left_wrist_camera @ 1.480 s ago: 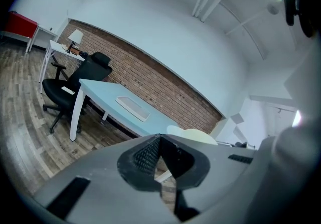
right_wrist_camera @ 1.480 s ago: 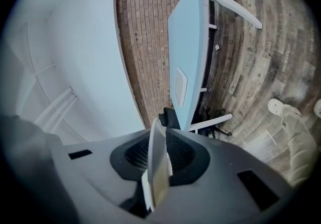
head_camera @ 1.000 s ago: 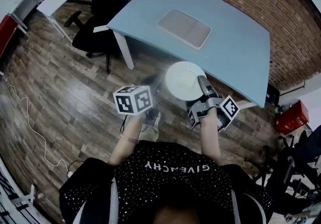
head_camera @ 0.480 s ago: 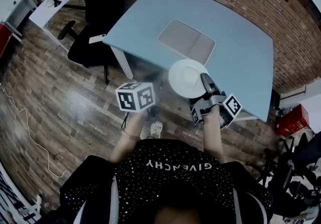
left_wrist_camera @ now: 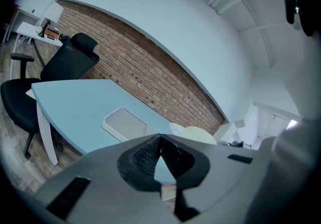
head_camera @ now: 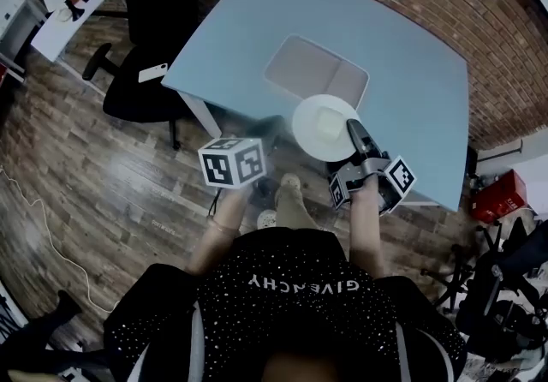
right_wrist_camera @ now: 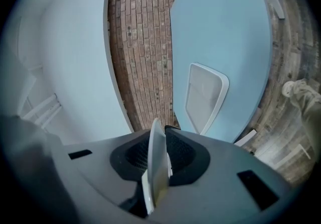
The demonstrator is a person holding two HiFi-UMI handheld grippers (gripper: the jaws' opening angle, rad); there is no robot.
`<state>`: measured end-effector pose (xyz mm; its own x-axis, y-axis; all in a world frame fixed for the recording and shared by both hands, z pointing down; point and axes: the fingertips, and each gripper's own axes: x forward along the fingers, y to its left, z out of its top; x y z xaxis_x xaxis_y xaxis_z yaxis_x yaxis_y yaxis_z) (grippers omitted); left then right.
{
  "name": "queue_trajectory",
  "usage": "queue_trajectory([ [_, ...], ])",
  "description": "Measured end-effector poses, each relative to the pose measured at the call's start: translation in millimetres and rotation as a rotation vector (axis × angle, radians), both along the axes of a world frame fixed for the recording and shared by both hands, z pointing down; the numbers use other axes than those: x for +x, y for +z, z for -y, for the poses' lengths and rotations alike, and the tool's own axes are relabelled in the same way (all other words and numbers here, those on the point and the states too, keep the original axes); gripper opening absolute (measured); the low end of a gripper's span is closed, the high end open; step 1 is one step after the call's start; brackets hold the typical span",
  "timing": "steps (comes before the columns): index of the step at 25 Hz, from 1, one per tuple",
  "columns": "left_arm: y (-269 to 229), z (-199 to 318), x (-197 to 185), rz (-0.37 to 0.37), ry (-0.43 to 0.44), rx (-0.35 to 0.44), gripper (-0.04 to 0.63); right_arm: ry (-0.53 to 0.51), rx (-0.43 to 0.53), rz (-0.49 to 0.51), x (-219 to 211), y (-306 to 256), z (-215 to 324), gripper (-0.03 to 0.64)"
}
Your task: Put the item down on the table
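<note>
the right hand-held gripper (right_wrist_camera: 161, 140) is clenched on the rim of a white plate (head_camera: 321, 128), held in the air at the near edge of the blue surface (head_camera: 257, 29), near a pale tray (head_camera: 312, 72). the left hand-held gripper (left_wrist_camera: 160, 142) is pinched together, empty. the plate seems not yet down: lowering and letting go remain.

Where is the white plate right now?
Head view, right of centre: the plate is clamped in the right claw over the near edge of the table, beside the tray.
</note>
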<state>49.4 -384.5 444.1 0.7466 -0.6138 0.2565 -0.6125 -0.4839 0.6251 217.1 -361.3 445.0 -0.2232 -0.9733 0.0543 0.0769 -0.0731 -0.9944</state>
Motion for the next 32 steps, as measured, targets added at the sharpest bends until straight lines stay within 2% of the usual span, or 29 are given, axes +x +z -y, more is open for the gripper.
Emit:
queue_trajectory([
  [7,14,86,-9,-0.011,-0.023,-0.036,0.011,-0.014,-0.021,0.002,-3,16,94,0.063],
  [13,22,168,-5,-0.019,-0.029,-0.021,0.009,-0.024,-0.02,-0.065,3,28,173,0.063],
  [19,31,238,6,-0.035,-0.018,-0.035,0.011,-0.028,-0.097,-0.046,14,69,240,0.063],
  [28,55,292,17,-0.018,0.002,-0.083,0.011,-0.112,-0.187,-0.203,14,126,310,0.063],
  [32,62,304,18,-0.018,0.002,-0.1,0.011,-0.155,-0.239,-0.371,15,139,323,0.063],
])
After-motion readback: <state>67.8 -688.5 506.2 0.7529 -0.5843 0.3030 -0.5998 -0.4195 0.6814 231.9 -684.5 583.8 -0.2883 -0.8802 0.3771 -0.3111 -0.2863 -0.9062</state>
